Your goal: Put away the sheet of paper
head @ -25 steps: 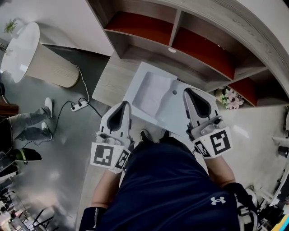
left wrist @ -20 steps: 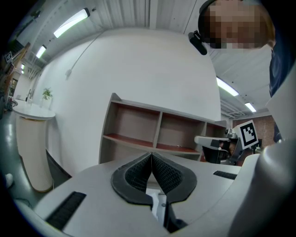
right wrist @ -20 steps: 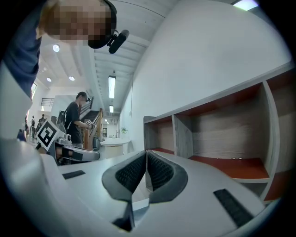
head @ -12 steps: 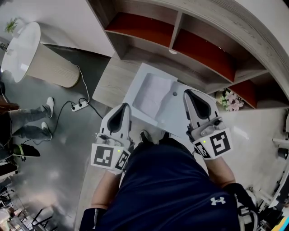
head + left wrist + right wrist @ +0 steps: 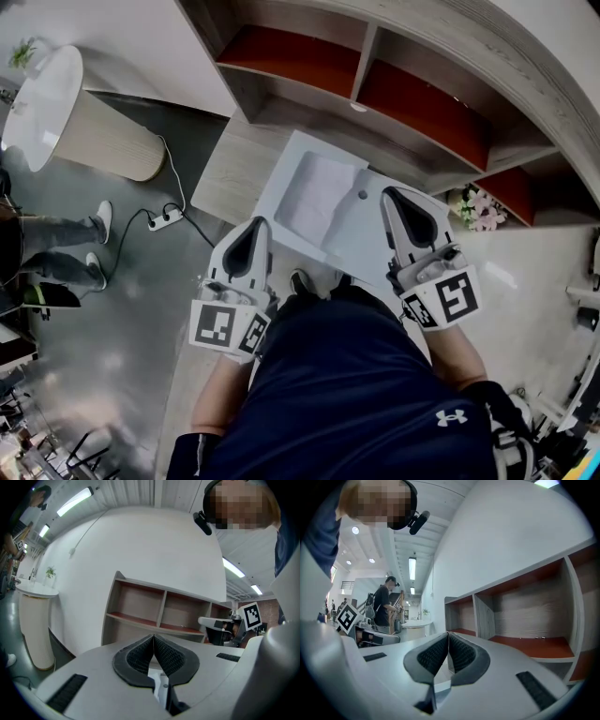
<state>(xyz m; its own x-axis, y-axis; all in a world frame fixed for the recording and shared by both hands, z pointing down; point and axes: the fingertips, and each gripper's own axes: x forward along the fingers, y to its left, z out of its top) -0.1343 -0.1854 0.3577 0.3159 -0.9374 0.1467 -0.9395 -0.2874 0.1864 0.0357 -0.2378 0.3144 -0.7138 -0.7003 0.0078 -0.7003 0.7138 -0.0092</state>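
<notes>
The creased white sheet of paper [image 5: 314, 192] lies just in front of the grey wooden shelf unit [image 5: 367, 52], on the left part of a bigger flat white rectangle [image 5: 361, 239] with a small dark dot [image 5: 362, 192] on it. Honestly can't tell if that rectangle is a folder, a tray or a cover. I also can't tell whether the sheet is tucked into it or just lying on top. Its near edge is cut off by the person's dark blue shirt [image 5: 356, 394]. It all sits on the pale wood tabletop [image 5: 230, 169] at the foot of the shelf unit.

The left gripper [image 5: 254, 223] is at the rectangle's corner farthest from the shelf unit, fingers [image 5: 140, 656] pressed together with nothing between them. The right gripper [image 5: 390, 192] is over the rectangle's right part, closer to the shelf unit, fingers [image 5: 461, 653] pressed tight too, empty. Whether either tip touches the white surface is hard to make out.

The shelf unit's open compartments have red-brown boards [image 5: 291, 52]. The right gripper view shows a couple of specks on one, too small to tell. Pink and white flowers [image 5: 478, 206] sit by the shelf unit's right end.
</notes>
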